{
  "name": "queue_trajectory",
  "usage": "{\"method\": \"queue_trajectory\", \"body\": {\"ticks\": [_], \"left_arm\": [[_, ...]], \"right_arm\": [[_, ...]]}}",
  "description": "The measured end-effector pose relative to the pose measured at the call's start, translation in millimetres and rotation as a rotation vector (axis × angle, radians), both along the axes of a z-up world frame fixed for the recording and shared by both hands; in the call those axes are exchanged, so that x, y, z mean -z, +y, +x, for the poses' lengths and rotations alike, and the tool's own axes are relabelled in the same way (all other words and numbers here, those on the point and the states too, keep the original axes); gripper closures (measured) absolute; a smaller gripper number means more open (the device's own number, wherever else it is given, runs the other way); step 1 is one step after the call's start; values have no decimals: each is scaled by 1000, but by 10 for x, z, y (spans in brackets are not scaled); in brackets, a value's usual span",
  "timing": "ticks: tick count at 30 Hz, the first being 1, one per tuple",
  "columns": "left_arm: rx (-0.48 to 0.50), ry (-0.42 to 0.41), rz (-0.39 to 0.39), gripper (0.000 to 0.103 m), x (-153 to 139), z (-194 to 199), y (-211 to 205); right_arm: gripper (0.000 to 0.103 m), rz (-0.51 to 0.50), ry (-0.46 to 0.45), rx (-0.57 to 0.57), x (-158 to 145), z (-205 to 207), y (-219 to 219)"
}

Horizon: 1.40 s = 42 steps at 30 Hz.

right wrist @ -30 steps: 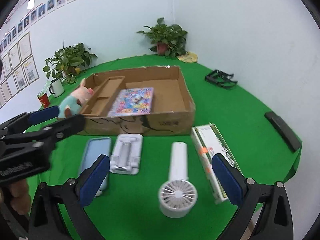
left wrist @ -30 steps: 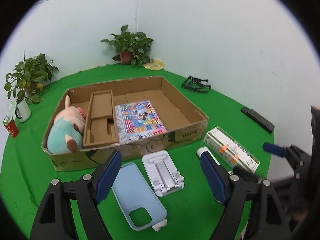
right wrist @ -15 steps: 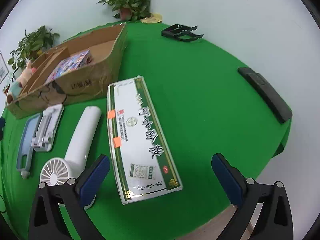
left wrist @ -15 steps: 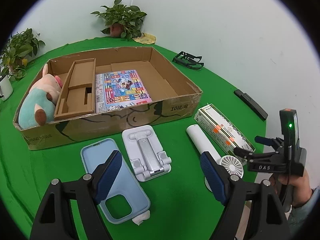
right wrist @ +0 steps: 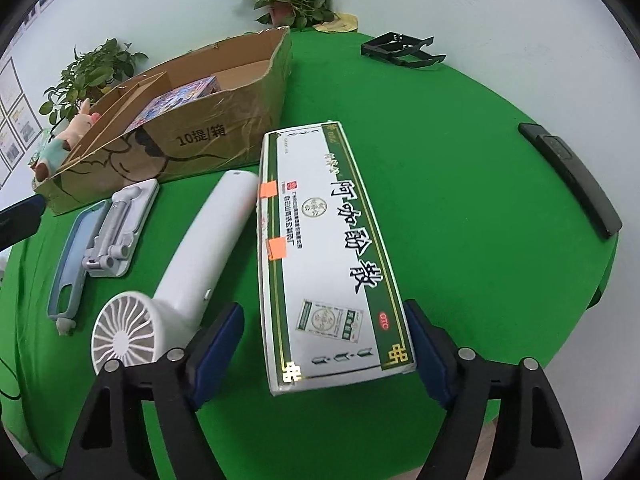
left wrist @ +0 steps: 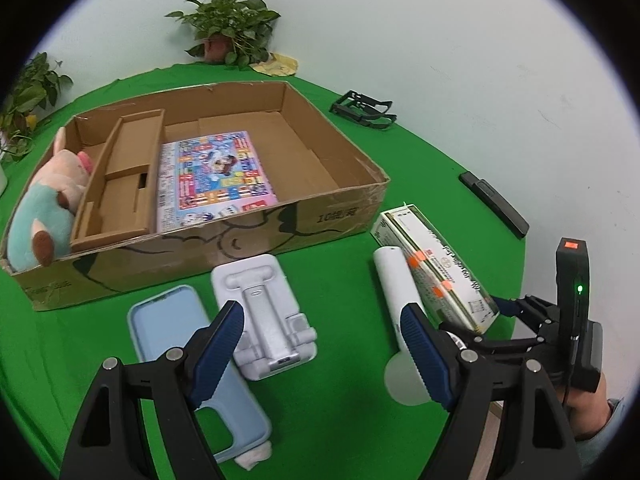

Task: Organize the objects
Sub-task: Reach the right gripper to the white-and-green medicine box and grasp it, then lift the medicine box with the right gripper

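Observation:
My right gripper [right wrist: 324,350] is open, its jaws on either side of the near end of a long white-and-green medicine box [right wrist: 328,248], apart from it. The box also shows in the left wrist view [left wrist: 436,264]. A white handheld fan [right wrist: 176,280] lies to its left. My left gripper [left wrist: 322,350] is open and empty above a white phone stand [left wrist: 264,312], with a light blue phone case [left wrist: 180,344] to the left. The cardboard box [left wrist: 340,208] holds a plush pig [left wrist: 44,204], a cardboard insert [left wrist: 120,184] and a colourful book [left wrist: 212,176].
A black remote [right wrist: 572,172] lies near the table's right edge. A black folded rack [right wrist: 400,50] sits at the back. Potted plants [left wrist: 228,28] stand along the wall. The green table [right wrist: 460,160] ends close behind the right gripper.
My right gripper swung right from the fan and closed in on the medicine box's near end. My left gripper moved forward and slightly lower over the phone stand.

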<state>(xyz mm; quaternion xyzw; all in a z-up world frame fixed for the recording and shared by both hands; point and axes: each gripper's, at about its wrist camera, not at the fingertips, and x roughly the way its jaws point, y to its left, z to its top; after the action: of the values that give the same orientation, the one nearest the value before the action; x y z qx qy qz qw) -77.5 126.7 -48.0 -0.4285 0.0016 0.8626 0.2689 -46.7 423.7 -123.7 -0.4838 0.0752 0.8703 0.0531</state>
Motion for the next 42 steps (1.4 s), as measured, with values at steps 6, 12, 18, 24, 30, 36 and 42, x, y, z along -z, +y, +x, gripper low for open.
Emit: {"method": "queue_trajectory", "body": {"ticks": [6,12,18,24,30,36,42], "left_arm": [[65,-48,26,23,23,-105,242],[121,-104,54,23,78,-209,493],[158,-199,92,23,213,-322,622],[190,-235,131,23,238,-291,670],[212,-267,166,24,272,-270,648],[213,-342,222,29,409,-324,574],[200,-397,255,44,539,-385,444]], "right_arm": [[29,24,9,20,-35,8,59],[38,32,-12,23,-35,-51,126],[43,46,-25,13,-26,-24,-39],[43,-102,-20,62,-42,68,-7],[45,-230,2,98,-164,129,37],[45,-228,25,63,-313,127,-204],[45,-240,45,24,-421,141,-509]]}}
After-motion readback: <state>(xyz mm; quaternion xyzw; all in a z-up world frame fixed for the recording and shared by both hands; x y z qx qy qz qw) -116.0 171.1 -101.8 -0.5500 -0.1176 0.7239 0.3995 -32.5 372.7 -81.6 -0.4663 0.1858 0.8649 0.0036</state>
